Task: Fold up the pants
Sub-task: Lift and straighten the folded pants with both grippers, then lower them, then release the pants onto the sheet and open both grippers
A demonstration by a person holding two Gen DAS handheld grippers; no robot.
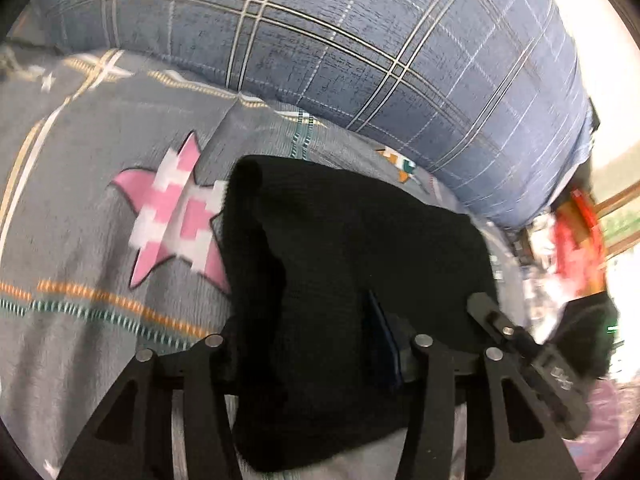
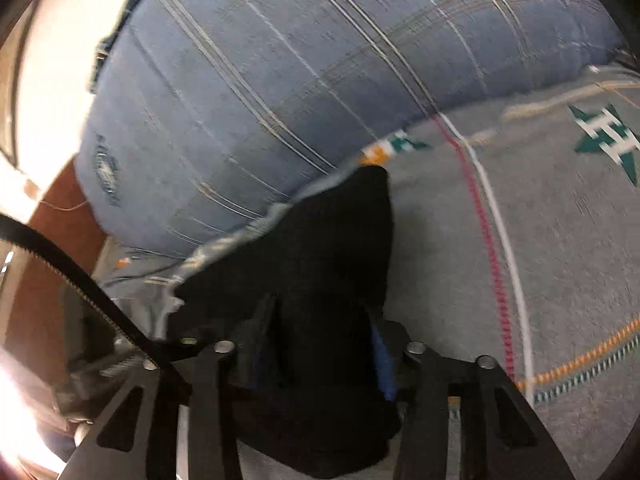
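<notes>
Both tools, the left tool (image 1: 320, 344) and right tool (image 2: 320, 344), pinch the black pants (image 1: 340, 248) above the bed (image 1: 80, 240). Keep both grips level so the fold lands flat.

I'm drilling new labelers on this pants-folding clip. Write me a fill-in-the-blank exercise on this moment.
1. Each claw is shut on the ____ pants.
2. The star printed on the gray blanket beside the pants in the left wrist view is ____.
3. Behind the pants lies a bulky ____ plaid pillow.

Missing words: black; pink; blue
</notes>
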